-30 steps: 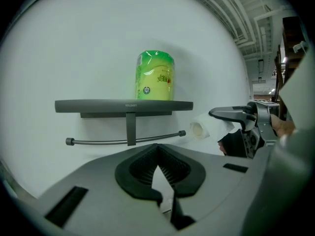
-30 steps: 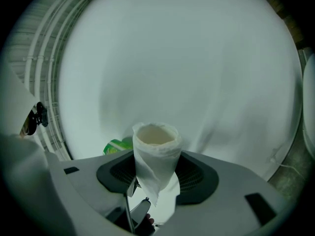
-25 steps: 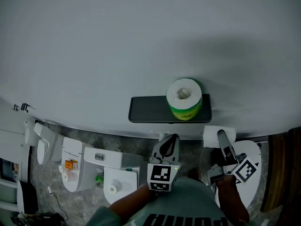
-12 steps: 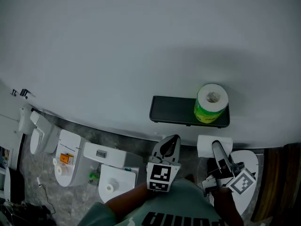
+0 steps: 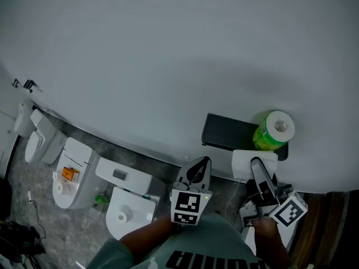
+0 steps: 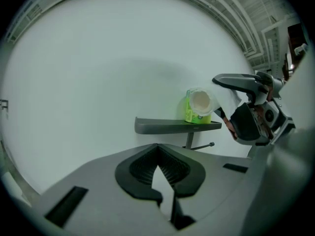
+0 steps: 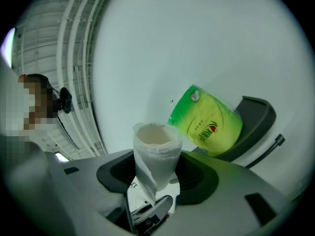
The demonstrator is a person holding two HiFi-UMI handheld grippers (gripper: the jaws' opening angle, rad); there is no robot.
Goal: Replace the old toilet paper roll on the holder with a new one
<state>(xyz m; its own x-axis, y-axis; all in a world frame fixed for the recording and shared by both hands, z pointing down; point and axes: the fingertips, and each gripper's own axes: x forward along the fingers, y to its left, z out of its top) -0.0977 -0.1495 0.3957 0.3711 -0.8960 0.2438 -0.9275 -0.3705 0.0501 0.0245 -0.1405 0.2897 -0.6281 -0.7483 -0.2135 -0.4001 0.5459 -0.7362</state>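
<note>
Pale wall (image 5: pixel 168 55) fills most of the head view. A dark shelf (image 5: pixel 227 132) is fixed to it, with the new roll (image 5: pixel 273 130), wrapped in green, lying at the shelf's right end. From the left gripper view a thin holder rod (image 6: pixel 202 146) sticks out under the shelf. The right gripper (image 5: pixel 257 168) is raised just below the shelf's right end. Its jaws stand partly apart and are clamped on the old roll (image 7: pixel 156 136), a nearly spent tube with a thin layer of white paper and a loose flap hanging down its side. The tube stands upright between the pads with its open end up. In the right gripper view the old roll sits near the new roll, in front of it and a little lower; whether they touch cannot be told. The left gripper (image 5: pixel 201 167) is held lower and to the left of the shelf. Its jaws are drawn together, nothing between them, pointing toward the wall under the shelf. A white toilet (image 5: pixel 126 206) stands on the grey floor down left.
</note>
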